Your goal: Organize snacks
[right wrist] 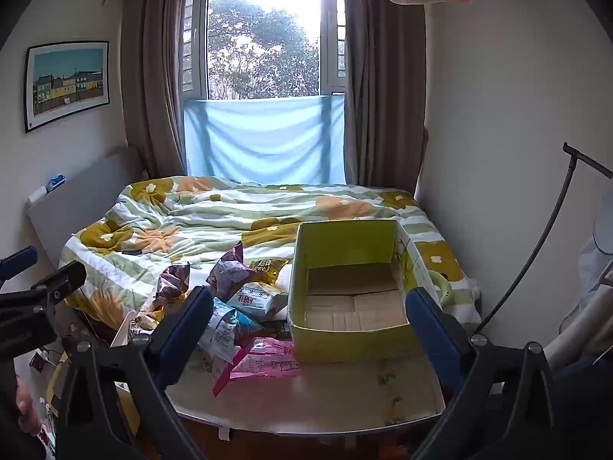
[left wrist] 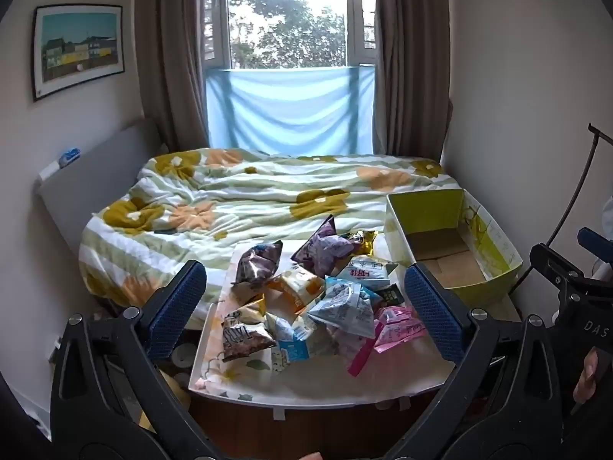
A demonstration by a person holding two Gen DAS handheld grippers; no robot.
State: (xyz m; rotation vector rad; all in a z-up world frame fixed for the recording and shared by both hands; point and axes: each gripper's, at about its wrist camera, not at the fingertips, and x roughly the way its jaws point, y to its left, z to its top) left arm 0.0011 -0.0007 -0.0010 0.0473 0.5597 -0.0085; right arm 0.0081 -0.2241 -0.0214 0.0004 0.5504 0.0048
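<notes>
Beside one box [right wrist: 346, 339] — unsorted snack packets [left wrist: 306, 303].

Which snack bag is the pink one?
The flat pink packet at the near right edge of the snack pile, closest to the green box. The others are purple, blue, yellow or brown.

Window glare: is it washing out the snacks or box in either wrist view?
Left wrist: window blown out, snack pile still readable, fisheye bends the edges. Right wrist: stronger glare up top, green box interior dim but clear, tongs open in both.
</notes>
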